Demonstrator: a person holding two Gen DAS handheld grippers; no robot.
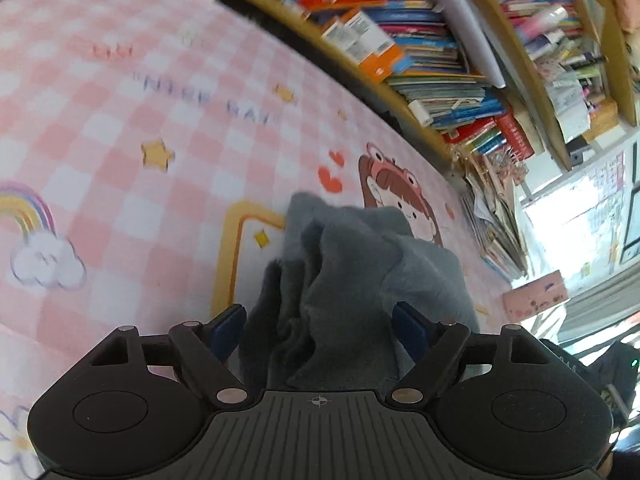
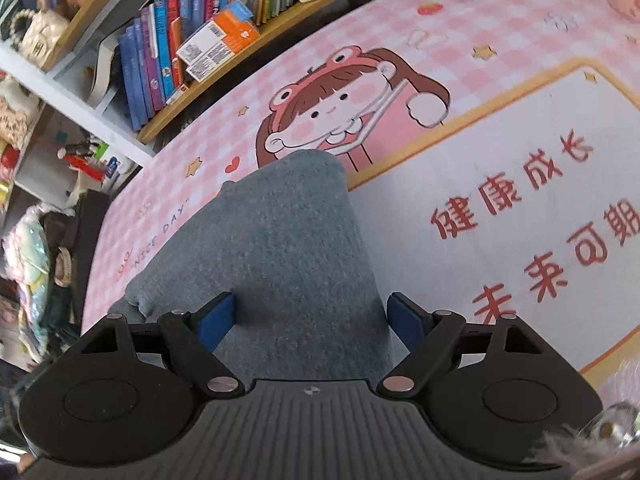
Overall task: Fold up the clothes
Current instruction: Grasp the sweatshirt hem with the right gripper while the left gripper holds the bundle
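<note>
A grey fleece garment (image 1: pixel 352 280) lies bunched between the blue pads of my left gripper (image 1: pixel 320 328), whose jaws stand wide apart around it. In the right wrist view the same grey garment (image 2: pixel 280 248) lies flat and smooth on the pink checked mat (image 2: pixel 500 28), running out from between the blue pads of my right gripper (image 2: pixel 310 320). The right jaws also stand wide, one pad at each edge of the cloth. Whether either gripper presses the cloth I cannot tell.
The mat (image 1: pixel 100 120) carries a cartoon girl (image 2: pixel 340 100) and red Chinese writing (image 2: pixel 540 232). A low wooden bookshelf full of books (image 1: pixel 420 40) borders the mat; it also shows in the right wrist view (image 2: pixel 192 40). Clutter and soft toys (image 2: pixel 28 240) lie at the left.
</note>
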